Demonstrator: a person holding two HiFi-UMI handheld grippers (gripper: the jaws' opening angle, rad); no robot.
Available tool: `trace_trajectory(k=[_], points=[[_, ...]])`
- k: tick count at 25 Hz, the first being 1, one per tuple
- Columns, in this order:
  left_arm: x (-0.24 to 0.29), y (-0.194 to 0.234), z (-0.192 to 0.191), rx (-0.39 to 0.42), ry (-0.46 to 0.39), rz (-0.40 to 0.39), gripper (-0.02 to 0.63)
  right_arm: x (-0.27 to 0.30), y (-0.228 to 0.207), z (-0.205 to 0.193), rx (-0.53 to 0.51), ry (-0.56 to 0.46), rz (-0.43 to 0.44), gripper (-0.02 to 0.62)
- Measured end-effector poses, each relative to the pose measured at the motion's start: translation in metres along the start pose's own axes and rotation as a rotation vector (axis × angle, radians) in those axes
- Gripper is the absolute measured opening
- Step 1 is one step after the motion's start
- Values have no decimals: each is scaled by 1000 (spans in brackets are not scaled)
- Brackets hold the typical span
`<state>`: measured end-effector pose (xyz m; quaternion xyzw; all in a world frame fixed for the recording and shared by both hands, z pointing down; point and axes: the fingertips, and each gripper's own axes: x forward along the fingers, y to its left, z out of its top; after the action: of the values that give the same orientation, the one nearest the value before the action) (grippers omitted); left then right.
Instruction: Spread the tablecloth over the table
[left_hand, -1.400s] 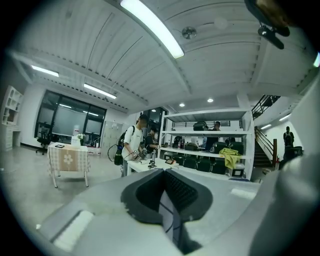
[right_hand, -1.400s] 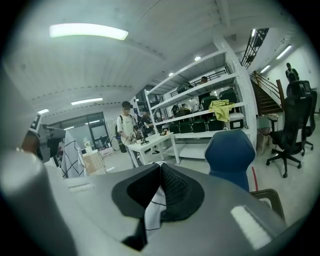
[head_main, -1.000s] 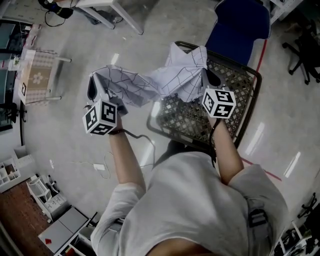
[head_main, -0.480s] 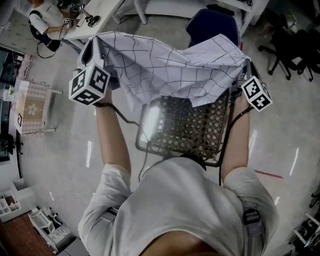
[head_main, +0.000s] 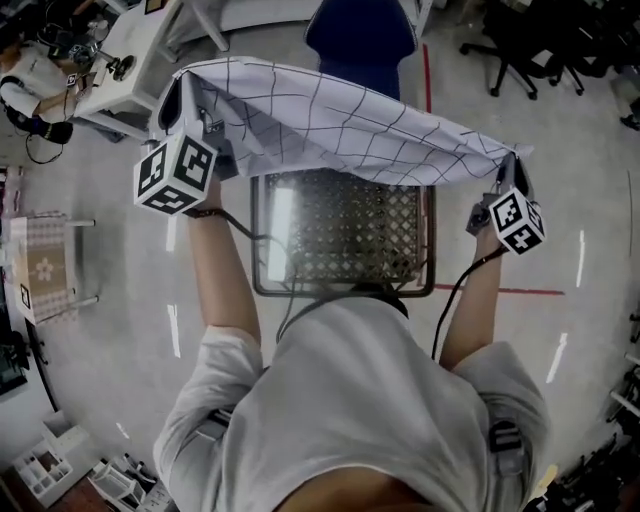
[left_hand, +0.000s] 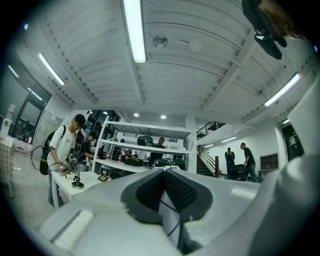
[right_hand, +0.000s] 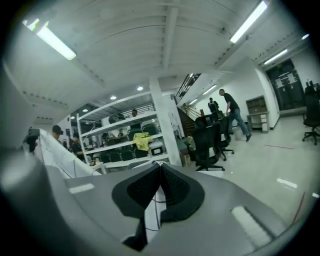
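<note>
Above the dark lattice tabletop (head_main: 345, 235), the grid-lined tablecloth (head_main: 340, 125) hangs stretched between left gripper (left_hand: 165, 200) and right gripper (right_hand: 159, 192), both jaws clamped on its edge.

- where does the top camera sit?
- on the person's head, looking steeply down: shoulders at 6 o'clock, the table (head_main: 340, 292) mid-frame, the tablecloth (head_main: 340, 120) towards 12.
- and the other two?
- one rides each gripper, close behind its jaws, facing out across the room. the left gripper (left_hand: 164, 172) view is mostly ceiling; the right gripper (right_hand: 159, 167) view takes in floor at 3 o'clock. both catch white shelving (left_hand: 145, 145) mid-frame, and all three share the tablecloth.
</note>
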<state>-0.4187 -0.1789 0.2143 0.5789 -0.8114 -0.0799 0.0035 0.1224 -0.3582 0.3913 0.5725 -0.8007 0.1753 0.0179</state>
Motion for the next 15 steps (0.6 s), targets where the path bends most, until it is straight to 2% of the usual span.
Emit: trace_trajectory(k=[2, 8, 12, 15], points=[[-27, 17, 1, 0, -13, 53, 23, -6, 31, -27, -13, 51, 102, 8], [-151, 99, 8, 6, -83, 317, 23, -20, 196, -112, -63, 180, 507, 8], [-235, 139, -5, 42, -77, 507, 23, -47, 318, -162, -116, 253, 819, 8], [-298, 168, -4, 58, -72, 646, 23, -81, 391, -190, -82, 316, 1018, 8]])
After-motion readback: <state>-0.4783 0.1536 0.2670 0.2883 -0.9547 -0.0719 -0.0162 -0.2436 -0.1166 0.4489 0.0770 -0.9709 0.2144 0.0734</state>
